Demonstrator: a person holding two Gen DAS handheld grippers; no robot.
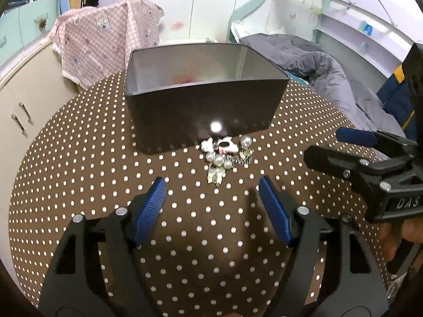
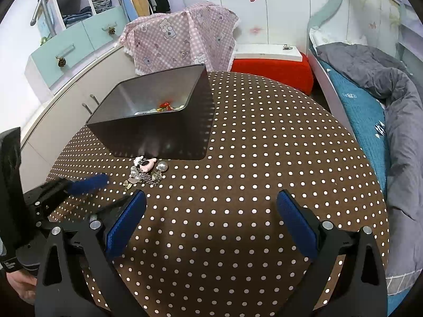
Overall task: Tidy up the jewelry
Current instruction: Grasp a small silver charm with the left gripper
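Note:
A small pile of jewelry [image 1: 224, 158], with pearl beads, a pink-white charm and silver chains, lies on the dotted brown table just in front of a dark open box [image 1: 203, 111]. The pile also shows in the right wrist view [image 2: 146, 171], beside the box [image 2: 158, 132], which holds red, gold and pearl pieces [image 2: 165, 107]. My left gripper [image 1: 212, 183] is open and empty, just short of the pile. My right gripper [image 2: 211, 198] is open and empty over bare table, right of the pile; it shows in the left wrist view [image 1: 330, 145].
The round table [image 2: 264, 158] has a brown polka-dot cloth. A pink checked cloth [image 2: 185, 37] hangs behind the box. A bed with a grey duvet [image 2: 383, 92] stands to the right, a red stool [image 2: 272, 71] behind, and cabinets [image 2: 66, 105] to the left.

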